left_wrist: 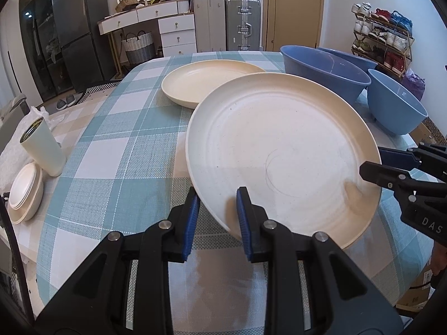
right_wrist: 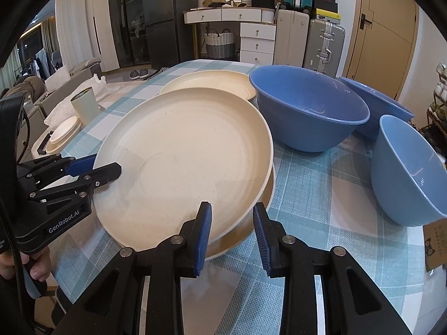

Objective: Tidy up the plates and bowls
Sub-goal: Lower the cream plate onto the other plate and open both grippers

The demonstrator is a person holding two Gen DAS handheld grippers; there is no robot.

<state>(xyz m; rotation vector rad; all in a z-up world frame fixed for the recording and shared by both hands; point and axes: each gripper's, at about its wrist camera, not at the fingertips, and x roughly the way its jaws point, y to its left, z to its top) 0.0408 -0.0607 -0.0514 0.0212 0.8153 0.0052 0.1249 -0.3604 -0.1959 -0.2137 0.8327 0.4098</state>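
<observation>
Finding one: the large cream speckled round plate (left_wrist: 279,153) hangs between both tools, tilted, above the near part of the checked-cloth bench (left_wrist: 111,153). The left tool (left_wrist: 218,215) is clamped on the plate's rim, one blue pad under the wall and one inside it. The right tool (right_wrist: 232,240) straddles the opposite rim. I cannot tell whether its pads actually press, since a gap shows beside one pad.

Finding two, the deciding relation: directly beneath the held plate, in the right wrist view, a tan rim (right_wrist: 245,229) shows, which I judge to be a second plate lying on the bench. If so, the target lies straight below both tools, not ahead, and the coming move is a level lowering. The plate's raised edge is the far one, so I judge it needs flattening first. Neither hand is nearer, as they hold opposite edges.

Finding three: another cream round plate (left_wrist: 206,81) rests flat farther along the bench, apart from the held one. The big blue bowl (left_wrist: 321,75) stands to the right, close to the held plate's far rim, and I judge it a bump risk.

Not established: the left wrist view hides the tan rim entirely, the held plate's underside is unseen, and contact below cannot be confirmed.
</observation>
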